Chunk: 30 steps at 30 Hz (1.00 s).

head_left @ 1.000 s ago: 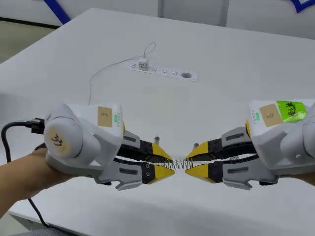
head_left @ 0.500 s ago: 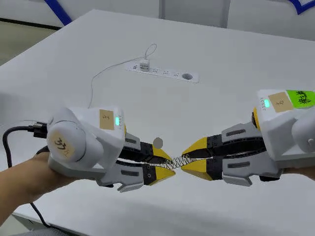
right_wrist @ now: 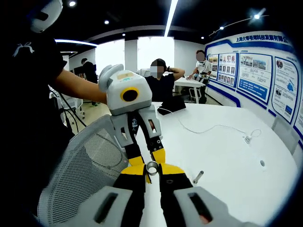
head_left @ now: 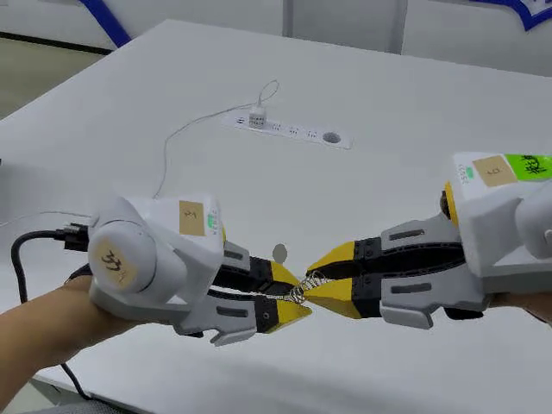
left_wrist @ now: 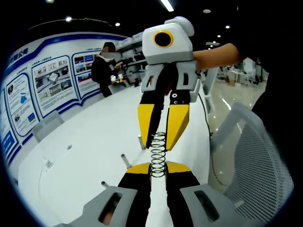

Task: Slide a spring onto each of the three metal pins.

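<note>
Your left gripper point(head_left: 295, 296) and right gripper point(head_left: 309, 285) meet tip to tip above the table point(head_left: 388, 155). Each has its jaws nipped narrow on one end of the spring point(left_wrist: 158, 152). In the left gripper view, three pins point(left_wrist: 124, 161) stand on the table, from 8 to 10 o'clock of the spring.

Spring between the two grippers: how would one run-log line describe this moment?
left gripper: shut on spring | right gripper: shut on spring | spring: bridging both tips | pins: on table, bare
</note>
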Motion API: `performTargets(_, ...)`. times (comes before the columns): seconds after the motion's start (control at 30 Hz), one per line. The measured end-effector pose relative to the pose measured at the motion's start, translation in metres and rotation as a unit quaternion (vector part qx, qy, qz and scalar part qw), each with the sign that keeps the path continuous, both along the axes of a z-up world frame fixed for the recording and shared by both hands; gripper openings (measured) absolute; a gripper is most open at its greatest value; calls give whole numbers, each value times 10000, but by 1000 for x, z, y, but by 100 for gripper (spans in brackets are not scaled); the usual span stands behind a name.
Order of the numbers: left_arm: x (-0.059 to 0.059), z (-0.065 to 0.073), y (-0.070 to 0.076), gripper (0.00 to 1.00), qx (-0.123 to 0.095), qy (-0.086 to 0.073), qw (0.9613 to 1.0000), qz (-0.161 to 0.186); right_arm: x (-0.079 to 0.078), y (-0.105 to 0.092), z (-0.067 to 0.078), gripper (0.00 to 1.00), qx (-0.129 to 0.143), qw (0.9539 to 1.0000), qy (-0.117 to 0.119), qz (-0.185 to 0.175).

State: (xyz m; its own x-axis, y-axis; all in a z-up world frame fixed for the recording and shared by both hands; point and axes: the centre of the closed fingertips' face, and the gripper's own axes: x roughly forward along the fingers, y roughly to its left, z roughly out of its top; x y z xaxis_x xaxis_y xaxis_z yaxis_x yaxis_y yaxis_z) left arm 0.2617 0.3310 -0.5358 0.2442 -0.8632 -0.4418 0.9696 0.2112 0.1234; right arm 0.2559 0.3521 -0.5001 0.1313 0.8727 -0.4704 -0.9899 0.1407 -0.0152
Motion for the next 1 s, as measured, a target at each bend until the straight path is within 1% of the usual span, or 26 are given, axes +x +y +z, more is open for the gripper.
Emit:
performTargets(0.07, -1, 0, -1, 10, -11, 18, 10000, -18, -1, 2, 1, 11, 39, 10000, 33, -8)
performTargets(0.1, -2, 0, -1, 10, -45, 54, 10000, -21, -2, 3, 2, 11, 68, 10000, 48, -6)
performTargets(0.23, -3, 1, -3, 10, -93, 63, 9999, -16, -3, 6, 4, 11, 131, 9999, 77, -4)
performTargets(0.33, -4, 2, -4, 10, -138, 79, 9999, -16, -3, 9, 6, 11, 227, 9996, 184, -37)
performTargets(0.4, -4, 3, -5, 11, -168, 96, 9998, -9, -3, 9, 7, 11, 244, 9995, 182, -47)
performTargets(0.43, -3, 3, -5, 11, -179, 105, 9998, 6, -3, 10, 8, 10, 233, 9996, 145, -77)
performTargets(0.47, -3, 3, -4, 11, -205, 143, 9997, 12, -3, 10, 8, 10, 233, 9996, 115, -77)
performTargets(0.5, -4, 4, -5, 11, -265, 236, 9994, 10, -3, 10, 8, 10, 239, 9996, 109, -67)
performTargets(0.53, -4, 5, -4, 11, -303, 277, 9992, 35, -4, 11, 9, 10, 245, 9996, 89, -59)
performTargets(0.6, -4, 6, -2, 11, -339, 262, 9991, 45, -3, 11, 10, 10, 258, 9996, 56, -77)
performTargets(0.63, -4, 6, -2, 11, -362, 285, 9989, 56, -3, 12, 11, 10, 273, 9996, 61, -91)
performTargets(0.7, -2, 8, -1, 11, -391, 230, 9989, 91, -1, 12, 12, 10, 298, 9994, 46, -145)
performTargets(0.8, -1, 10, 0, 12, -439, 249, 9986, 137, 1, 12, 14, 10, 336, 9992, 48, -187)
performTargets(0.9, 0, 10, 4, 14, -407, 229, 9988, 147, 1, 13, 17, 10, 379, 9991, 56, -199)
performTargets(1.0, 5, 10, 10, 18, -384, 205, 9987, 267, 3, 12, 19, 10, 345, 9991, -5, -229)
